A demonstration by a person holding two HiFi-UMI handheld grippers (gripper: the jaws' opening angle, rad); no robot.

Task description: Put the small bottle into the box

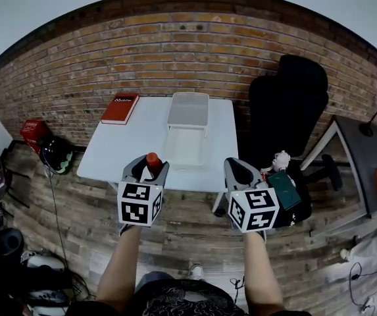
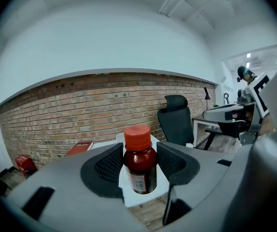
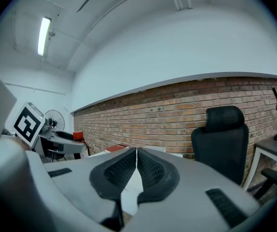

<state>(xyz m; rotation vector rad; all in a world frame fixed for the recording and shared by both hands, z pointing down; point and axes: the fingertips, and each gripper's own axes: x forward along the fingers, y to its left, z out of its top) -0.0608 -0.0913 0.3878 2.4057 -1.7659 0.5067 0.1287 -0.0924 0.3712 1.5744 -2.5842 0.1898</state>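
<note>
A small dark brown bottle (image 2: 140, 168) with a red cap (image 1: 153, 161) stands upright between the pads of my left gripper (image 1: 150, 170), which is shut on it near the front edge of the white table (image 1: 116, 153). The box (image 1: 187, 138) is a pale open one on the middle of the table; its mesh lid (image 1: 189, 108) stands up behind it. My right gripper (image 1: 239, 171) hangs off the table's front right corner, its pads pressed together with nothing between them. In the right gripper view the right gripper (image 3: 136, 170) points at the brick wall.
A red book (image 1: 120, 108) lies at the table's back left corner. A black office chair (image 1: 287, 104) stands right of the table, a second desk (image 1: 366, 157) farther right. A red object (image 1: 33, 131) and black bag (image 1: 56, 155) sit on the floor at left.
</note>
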